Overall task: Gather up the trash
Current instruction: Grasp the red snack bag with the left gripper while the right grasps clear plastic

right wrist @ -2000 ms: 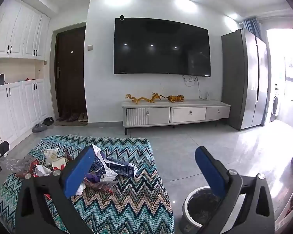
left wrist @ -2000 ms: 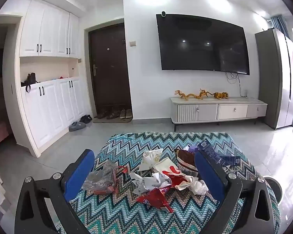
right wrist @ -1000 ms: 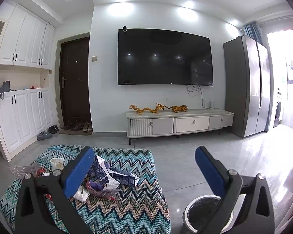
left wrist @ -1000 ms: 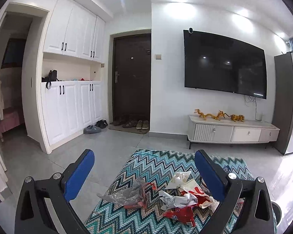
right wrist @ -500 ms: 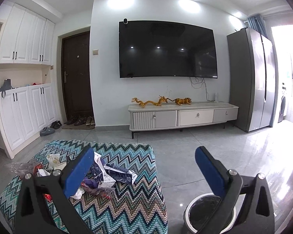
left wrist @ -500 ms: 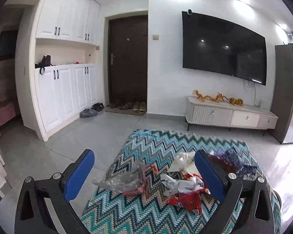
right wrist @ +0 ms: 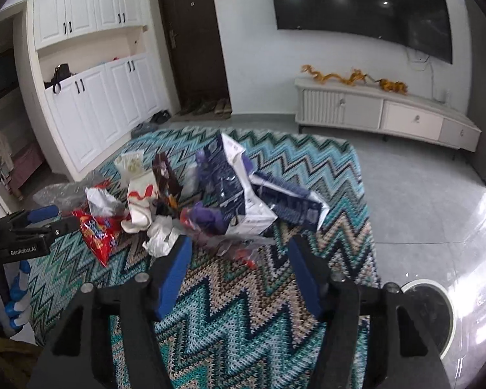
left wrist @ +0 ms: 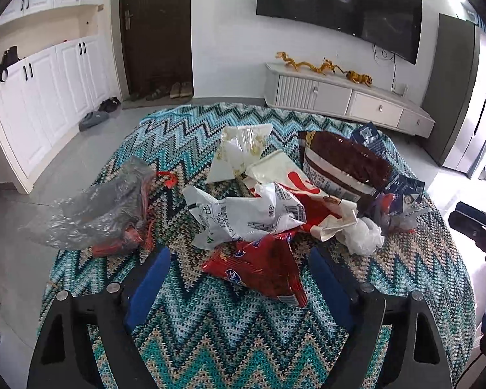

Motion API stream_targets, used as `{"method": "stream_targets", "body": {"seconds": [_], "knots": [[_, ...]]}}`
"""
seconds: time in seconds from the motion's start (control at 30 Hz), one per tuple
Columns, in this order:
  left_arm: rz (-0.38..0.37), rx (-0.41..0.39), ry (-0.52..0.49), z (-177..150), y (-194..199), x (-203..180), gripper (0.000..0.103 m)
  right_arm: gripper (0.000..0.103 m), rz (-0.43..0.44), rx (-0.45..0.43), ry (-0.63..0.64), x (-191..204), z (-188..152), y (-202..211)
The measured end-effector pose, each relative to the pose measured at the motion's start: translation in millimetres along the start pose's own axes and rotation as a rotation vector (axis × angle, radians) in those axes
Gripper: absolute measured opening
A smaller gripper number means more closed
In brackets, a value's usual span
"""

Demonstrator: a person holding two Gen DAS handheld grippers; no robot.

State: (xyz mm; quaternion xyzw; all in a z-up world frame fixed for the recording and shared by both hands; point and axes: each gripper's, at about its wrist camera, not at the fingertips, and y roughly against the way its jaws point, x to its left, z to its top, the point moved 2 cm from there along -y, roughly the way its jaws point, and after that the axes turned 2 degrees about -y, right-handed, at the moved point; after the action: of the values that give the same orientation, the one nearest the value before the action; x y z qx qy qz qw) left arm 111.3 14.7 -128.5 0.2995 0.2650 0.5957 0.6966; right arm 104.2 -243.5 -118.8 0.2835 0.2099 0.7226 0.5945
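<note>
Our living room beyond the zigzag cloth

We see a zigzag cloth (left wrist: 184, 136) nearest, a dark door (left wrist: 157, 29) with shoes (left wrist: 179, 90) at the far left, white cupboards (left wrist: 48, 77) further left, and a television (left wrist: 340, 9) above a low cabinet (left wrist: 346, 100) carrying gold dragon figures (left wrist: 320, 64).

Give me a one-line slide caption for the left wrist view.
Open left hand-held gripper hovers over a red snack wrapper at the near edge of a trash pile on the zigzag-patterned cloth.
</note>
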Motion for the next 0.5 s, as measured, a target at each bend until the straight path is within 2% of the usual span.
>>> {"method": "stream_targets", "body": {"seconds": [0.07, 0.2, 0.37, 0.4, 0.43, 0.47, 0.5], "knots": [[-0.010, 0.030, 0.005, 0, -11, 0, 0.077, 0.052, 0.032, 0.045, 0.000, 1, -3, -20], [-0.030, 0.075, 0.019, -2, -27, -1, 0.066, 0.051, 0.063, 0.108, -0.005, 0, -5, -54], [-0.063, 0.109, 0.017, -9, -33, -5, 0.035, 0.050, 0.071, 0.168, 0.006, -2, -10, -82], [-0.067, 0.111, 0.020, -9, -32, -4, 0.033, 0.046, 0.072, 0.178, 0.008, -1, -11, -87], [-0.068, 0.110, 0.021, -10, -30, -4, 0.030, 0.029, 0.075, 0.185, 0.011, 1, -13, -89], [-0.069, 0.108, 0.021, -12, -28, -3, 0.028, 0.018, 0.078, 0.190, 0.010, 1, -15, -91], [-0.072, 0.106, 0.021, -14, -24, -2, 0.027, 0.016, 0.084, 0.189, 0.011, 2, -17, -91]]}}
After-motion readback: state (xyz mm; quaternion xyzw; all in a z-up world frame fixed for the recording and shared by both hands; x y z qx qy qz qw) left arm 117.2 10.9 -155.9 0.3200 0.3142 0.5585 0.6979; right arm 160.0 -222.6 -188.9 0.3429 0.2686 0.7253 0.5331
